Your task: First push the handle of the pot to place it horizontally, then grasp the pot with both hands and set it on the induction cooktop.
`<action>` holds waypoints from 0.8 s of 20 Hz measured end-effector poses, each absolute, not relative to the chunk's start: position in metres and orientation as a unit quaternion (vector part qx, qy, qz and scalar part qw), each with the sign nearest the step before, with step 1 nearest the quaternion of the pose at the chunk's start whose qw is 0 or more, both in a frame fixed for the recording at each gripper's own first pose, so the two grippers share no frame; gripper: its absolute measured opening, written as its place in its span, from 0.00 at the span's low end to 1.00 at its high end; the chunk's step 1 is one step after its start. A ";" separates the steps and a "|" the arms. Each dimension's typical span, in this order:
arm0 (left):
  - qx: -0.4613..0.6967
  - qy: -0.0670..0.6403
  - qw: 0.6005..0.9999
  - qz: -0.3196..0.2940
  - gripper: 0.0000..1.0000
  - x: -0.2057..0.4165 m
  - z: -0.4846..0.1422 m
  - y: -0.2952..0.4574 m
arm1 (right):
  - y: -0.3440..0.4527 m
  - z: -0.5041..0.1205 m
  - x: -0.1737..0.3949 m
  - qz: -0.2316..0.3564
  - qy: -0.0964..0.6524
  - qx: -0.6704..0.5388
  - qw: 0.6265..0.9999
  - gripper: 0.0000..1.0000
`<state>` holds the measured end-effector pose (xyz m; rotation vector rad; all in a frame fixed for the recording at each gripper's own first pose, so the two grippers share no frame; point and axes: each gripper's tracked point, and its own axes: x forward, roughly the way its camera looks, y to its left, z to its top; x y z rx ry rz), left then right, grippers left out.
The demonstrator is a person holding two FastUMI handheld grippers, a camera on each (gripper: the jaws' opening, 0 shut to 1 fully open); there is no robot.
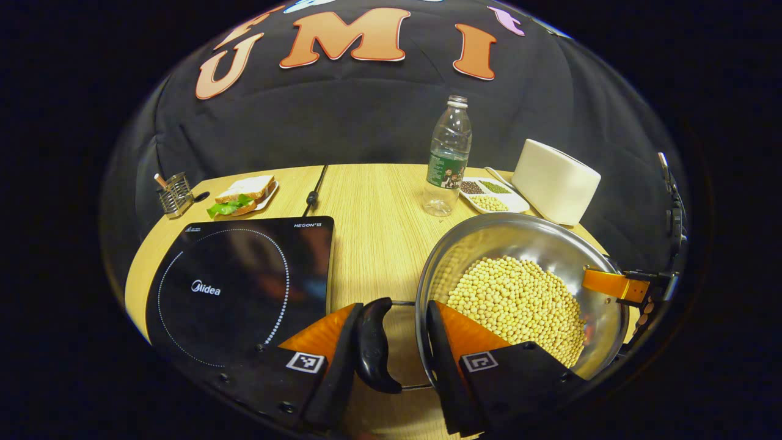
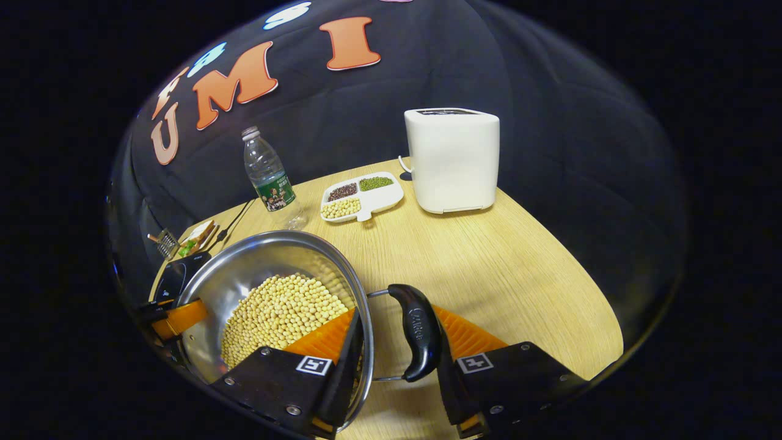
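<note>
Pot (image 1: 519,244): steel, round, holding a heap of pale soybeans (image 1: 519,305), sitting on the table just right of the induction cooktop in the left gripper view, not on it.
Table (image 2: 489,269): light wood grain, rounded front edge, backing onto the booth's black cloth wall.
Induction cooktop (image 1: 244,281): black glass slab with a dotted ring, lying flat on the left part of the table, its cable (image 1: 314,189) running away toward the wall.
White appliance (image 2: 453,160): standing upright at the far side, just beside the divided tray (image 2: 361,197) of beans.
Water bottle (image 1: 448,157): clear plastic, standing upright between the tray and the cable.
Sandwich (image 1: 243,197): lying on a plate at the far left, near a small wire holder (image 1: 174,194).
Pot axis: two black side handles are lying on opposite sides, the line through them running across the table; each grip is lying level with the rim.
Left gripper (image 1: 400,342): fingers are straddling the left handle (image 1: 372,345) and the pot's rim, one finger inside the pot; whether both are pressing, I cannot tell.
Right gripper (image 2: 397,354): fingers are straddling the right handle (image 2: 418,339) and the rim likewise; the squeeze cannot be told.
</note>
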<state>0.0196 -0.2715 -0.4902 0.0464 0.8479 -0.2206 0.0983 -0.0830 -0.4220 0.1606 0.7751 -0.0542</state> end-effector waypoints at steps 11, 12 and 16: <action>-0.004 0.406 0.908 -0.107 0.61 0.016 -0.432 -0.255 | -0.061 -0.365 0.082 -0.022 0.344 0.122 0.931 0.49; -0.007 0.405 0.908 -0.107 0.61 0.015 -0.426 -0.250 | -0.057 -0.359 0.081 -0.021 0.342 0.123 0.932 0.49; -0.008 0.393 0.914 -0.105 0.61 0.012 -0.402 -0.230 | -0.038 -0.336 0.075 -0.012 0.332 0.125 0.935 0.49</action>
